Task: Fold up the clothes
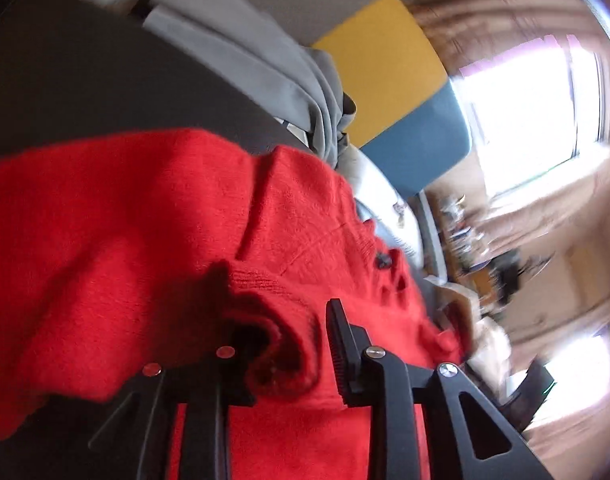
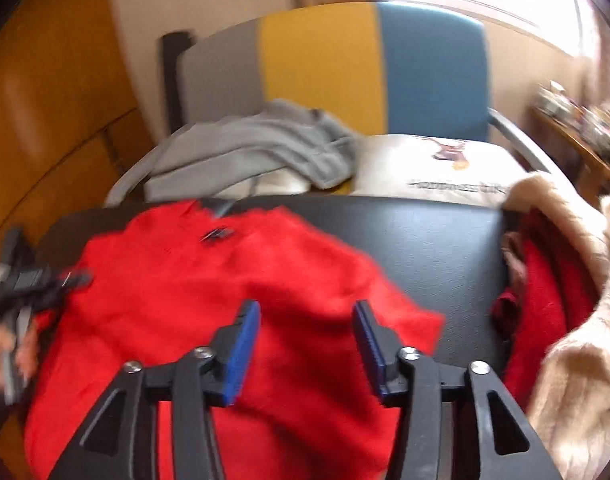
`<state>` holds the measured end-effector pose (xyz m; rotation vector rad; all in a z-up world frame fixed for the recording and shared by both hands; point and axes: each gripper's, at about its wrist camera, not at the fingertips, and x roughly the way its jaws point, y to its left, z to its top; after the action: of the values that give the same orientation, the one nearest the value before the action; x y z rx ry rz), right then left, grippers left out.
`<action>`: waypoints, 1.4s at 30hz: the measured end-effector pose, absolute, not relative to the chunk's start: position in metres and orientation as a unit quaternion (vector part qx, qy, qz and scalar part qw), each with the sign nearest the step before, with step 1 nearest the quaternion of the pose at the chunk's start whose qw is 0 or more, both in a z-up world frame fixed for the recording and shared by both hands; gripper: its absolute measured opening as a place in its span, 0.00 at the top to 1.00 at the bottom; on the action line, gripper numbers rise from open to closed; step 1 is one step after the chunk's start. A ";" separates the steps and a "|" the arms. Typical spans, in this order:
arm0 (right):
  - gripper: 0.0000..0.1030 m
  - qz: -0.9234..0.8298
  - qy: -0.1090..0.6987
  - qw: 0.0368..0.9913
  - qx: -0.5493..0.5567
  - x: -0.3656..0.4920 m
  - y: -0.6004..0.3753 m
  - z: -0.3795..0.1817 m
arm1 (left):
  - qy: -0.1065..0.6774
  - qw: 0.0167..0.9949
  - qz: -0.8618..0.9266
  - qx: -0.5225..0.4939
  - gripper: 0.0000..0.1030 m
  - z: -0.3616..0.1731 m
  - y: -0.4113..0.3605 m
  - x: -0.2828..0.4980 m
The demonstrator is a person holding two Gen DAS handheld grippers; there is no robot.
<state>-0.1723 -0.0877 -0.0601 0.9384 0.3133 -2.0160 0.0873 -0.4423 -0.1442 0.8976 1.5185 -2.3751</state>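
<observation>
A fuzzy red sweater (image 2: 193,280) lies spread on a black table (image 2: 433,240). My right gripper (image 2: 307,344) hovers just above its near right part, jaws wide open with blue pads and nothing between them. In the left wrist view the same red sweater (image 1: 125,220) fills the lower left. My left gripper (image 1: 281,344) has a rolled red edge of it bunched between the jaws; the left finger is partly buried in the fabric, so the grip is unclear. The left gripper also shows at the sweater's left edge in the right wrist view (image 2: 29,284).
A pile of cream and red garments (image 2: 565,312) sits at the table's right end. Behind the table a grey, yellow and blue chair (image 2: 345,68) holds a grey garment (image 2: 257,148) and a white printed one (image 2: 433,168). A window glares at the right (image 1: 525,120).
</observation>
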 end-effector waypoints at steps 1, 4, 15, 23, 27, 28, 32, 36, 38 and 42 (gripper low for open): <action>0.44 -0.806 0.129 0.430 0.386 -0.168 -0.087 -0.066 | 0.516 0.094 -0.796 0.302 0.77 -0.146 -0.444 0.087; 0.44 -0.800 0.115 0.396 0.436 -0.168 -0.080 -0.094 | 0.449 0.128 -0.818 0.335 0.90 -0.144 -0.429 0.085; 0.44 -0.796 0.041 0.415 0.439 -0.153 -0.025 -0.115 | 0.320 0.176 -0.860 0.356 0.86 -0.111 -0.394 0.092; 0.38 -0.807 0.018 0.425 0.410 -0.160 -0.027 -0.076 | 0.242 0.257 -0.878 0.322 0.83 -0.069 -0.383 0.084; 0.36 -0.792 -0.004 0.434 0.430 -0.188 -0.040 -0.074 | 0.267 0.251 -0.873 0.321 0.83 -0.080 -0.383 0.090; 0.36 -0.771 -0.011 0.448 0.452 -0.195 -0.048 -0.079 | 0.267 0.242 -0.871 0.334 0.83 -0.089 -0.381 0.088; 0.35 -0.795 0.029 0.381 0.471 -0.220 -0.058 -0.109 | 0.246 0.225 -0.862 0.382 0.82 -0.128 -0.376 0.077; 0.35 -0.830 -0.008 0.345 0.437 -0.229 -0.036 -0.130 | 0.255 0.229 -0.869 0.357 0.82 -0.132 -0.375 0.086; 0.35 -0.837 0.040 0.341 0.425 -0.219 -0.045 -0.129 | 0.258 0.231 -0.868 0.355 0.82 -0.130 -0.375 0.087; 0.33 -0.842 0.123 0.316 0.420 -0.207 -0.063 -0.120 | 0.284 0.231 -0.864 0.347 0.82 -0.126 -0.371 0.101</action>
<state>-0.2069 -0.0634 -0.1200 1.1049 0.3237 -2.2165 0.1014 -0.3709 -0.1258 0.9532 0.7801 -2.3750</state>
